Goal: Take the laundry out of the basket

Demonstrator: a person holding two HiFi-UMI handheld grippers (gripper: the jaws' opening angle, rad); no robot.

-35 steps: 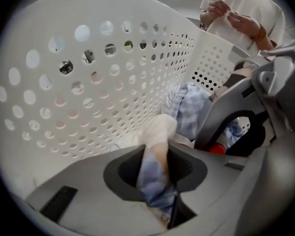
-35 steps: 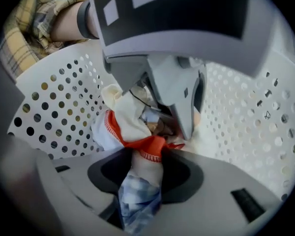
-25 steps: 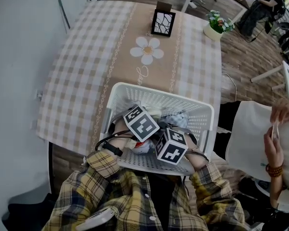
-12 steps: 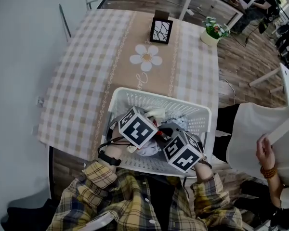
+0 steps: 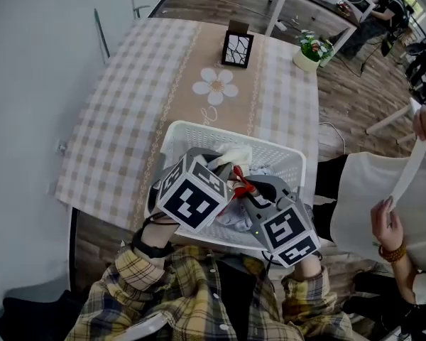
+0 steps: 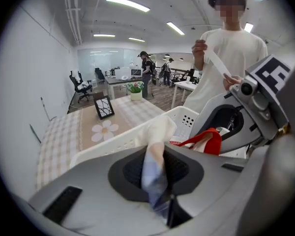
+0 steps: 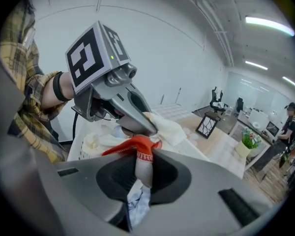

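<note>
A white laundry basket (image 5: 199,135) stands at the near edge of the table with several clothes in it. My left gripper (image 5: 226,160) is lifted above it, shut on a cream and pale blue cloth (image 6: 155,166) that hangs through its jaws. In the right gripper view the same cream cloth (image 7: 168,128) sticks out past the left gripper's tips. My right gripper (image 5: 246,187) is close beside the left one, shut on a red-edged white garment (image 7: 141,156), which shows red (image 5: 243,185) in the head view. The two grippers nearly touch over the basket's middle.
The basket stands on a checked tablecloth (image 5: 121,119) with a flower runner. A small picture frame (image 5: 238,48) and a potted plant (image 5: 309,48) stand at the far end. A person (image 5: 383,190) holding a paper strip is close on the right. A wall runs along the left.
Both grippers have risen out of the basket toward the camera, each pulling its cloth up with it. The person on the right has raised the paper strip.
</note>
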